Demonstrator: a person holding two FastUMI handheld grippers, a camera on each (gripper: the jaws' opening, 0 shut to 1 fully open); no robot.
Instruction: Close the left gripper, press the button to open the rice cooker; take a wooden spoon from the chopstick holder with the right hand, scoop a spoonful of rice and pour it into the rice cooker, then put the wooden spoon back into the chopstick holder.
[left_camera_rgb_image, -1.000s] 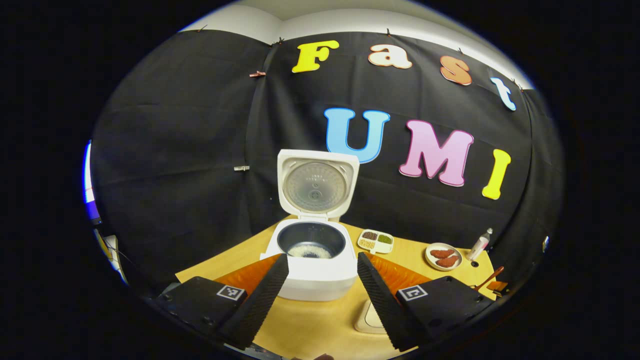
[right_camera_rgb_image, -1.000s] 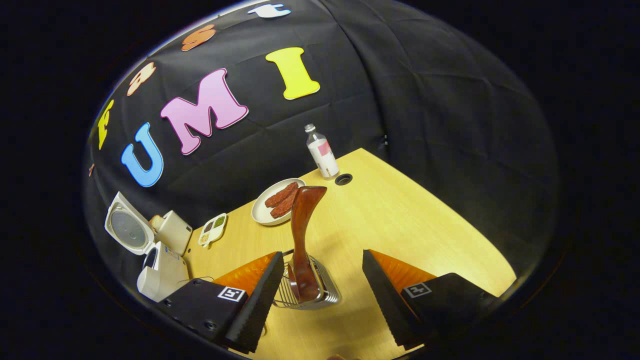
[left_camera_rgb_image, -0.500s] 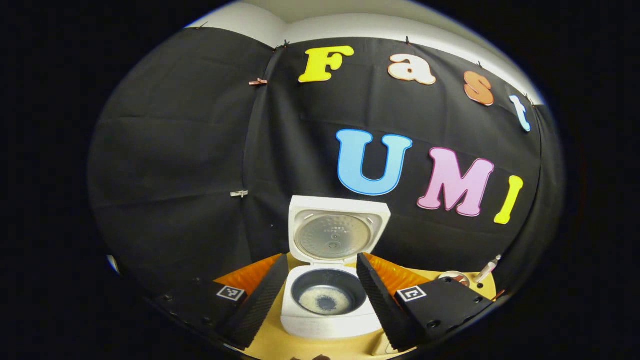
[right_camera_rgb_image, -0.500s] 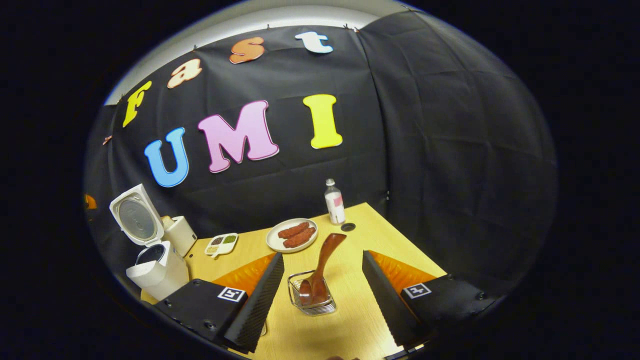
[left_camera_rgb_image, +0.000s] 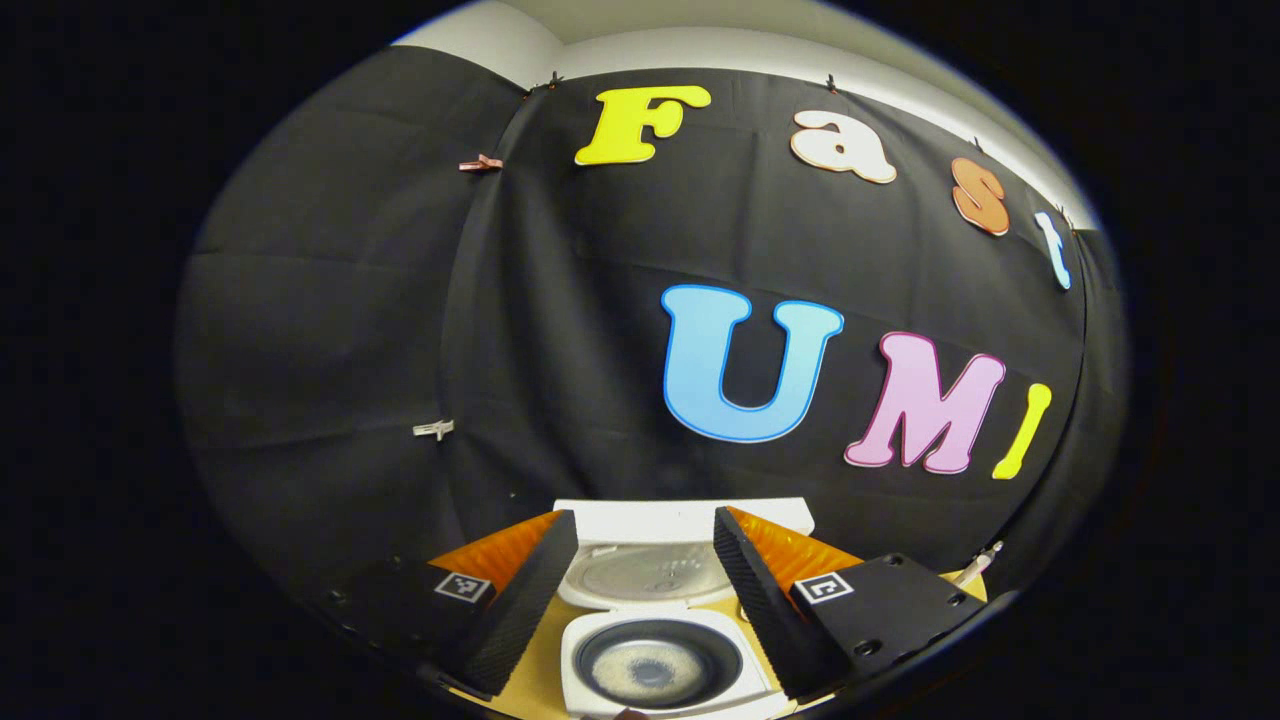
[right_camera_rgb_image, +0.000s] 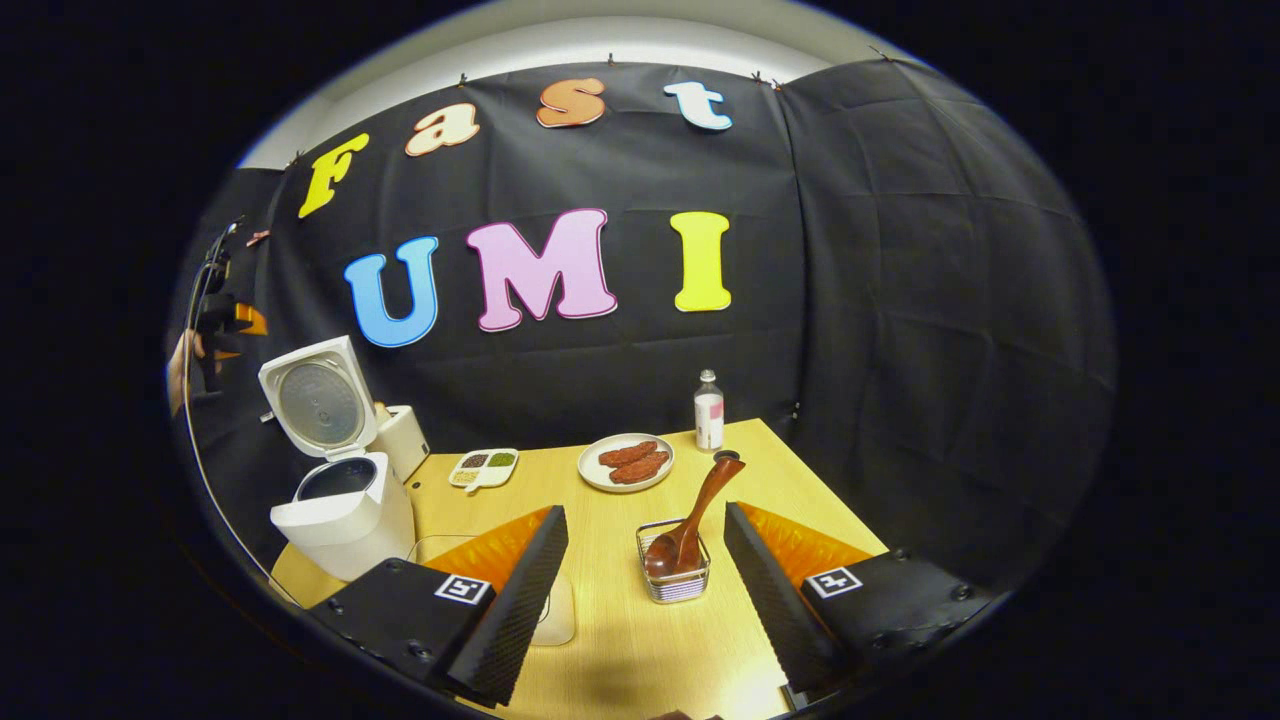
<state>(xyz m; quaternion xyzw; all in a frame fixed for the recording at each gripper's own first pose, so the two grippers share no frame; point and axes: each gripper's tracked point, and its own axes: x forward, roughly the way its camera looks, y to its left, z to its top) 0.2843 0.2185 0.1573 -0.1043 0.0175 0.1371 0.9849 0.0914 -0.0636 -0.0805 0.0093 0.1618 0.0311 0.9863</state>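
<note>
Rice cooker (right_camera_rgb_image: 345, 500) stands at the table's (right_camera_rgb_image: 800, 490) left edge, lid (right_camera_rgb_image: 318, 400) up, a layer of rice (left_camera_rgb_image: 650, 673) in the pot. Left gripper (left_camera_rgb_image: 640, 600) hangs above the cooker, fingers spread, nothing between them. Right gripper (right_camera_rgb_image: 645, 600) spread too, holding nothing, above the table's near edge. Wooden spoon (right_camera_rgb_image: 690, 520) sits bowl-down in the wire chopstick holder (right_camera_rgb_image: 675, 578) between its fingers, handle leaning toward the far right corner. Toward the far edge: plate of sausages (right_camera_rgb_image: 627, 463), bottle (right_camera_rgb_image: 708, 410), divided dish (right_camera_rgb_image: 483, 468).
</note>
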